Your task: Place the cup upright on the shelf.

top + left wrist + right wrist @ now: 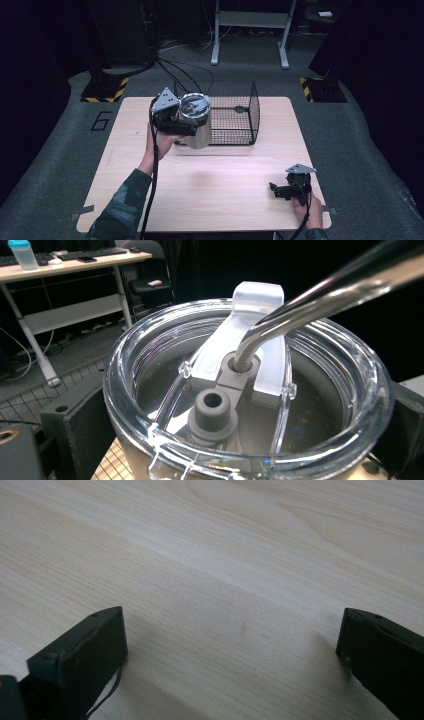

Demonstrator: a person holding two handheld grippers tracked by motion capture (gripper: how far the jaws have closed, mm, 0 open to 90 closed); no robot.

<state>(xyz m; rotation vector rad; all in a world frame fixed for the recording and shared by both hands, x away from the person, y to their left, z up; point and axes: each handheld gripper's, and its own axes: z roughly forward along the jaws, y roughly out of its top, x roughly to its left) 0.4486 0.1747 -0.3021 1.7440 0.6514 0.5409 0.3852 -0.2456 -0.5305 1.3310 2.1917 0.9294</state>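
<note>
- While the left tool [186, 121] grips a lidded tumbler [196, 122] above the bench [225, 175], beside a wire basket [235, 120]
- The right tool [280, 190] rests wide, empty

1. The tumbler [196, 122] is a tan cup with a clear plastic lid [250, 390], held up off the table just left of the black wire basket [235, 117].
2. It's upright, maybe leaning a touch.
3. A bent metal straw [320, 295] goes through the lid's hole, right next to a small grey rubber plug [212, 412].
4. The left gripper [172, 117] has it clamped by the sides.
</note>
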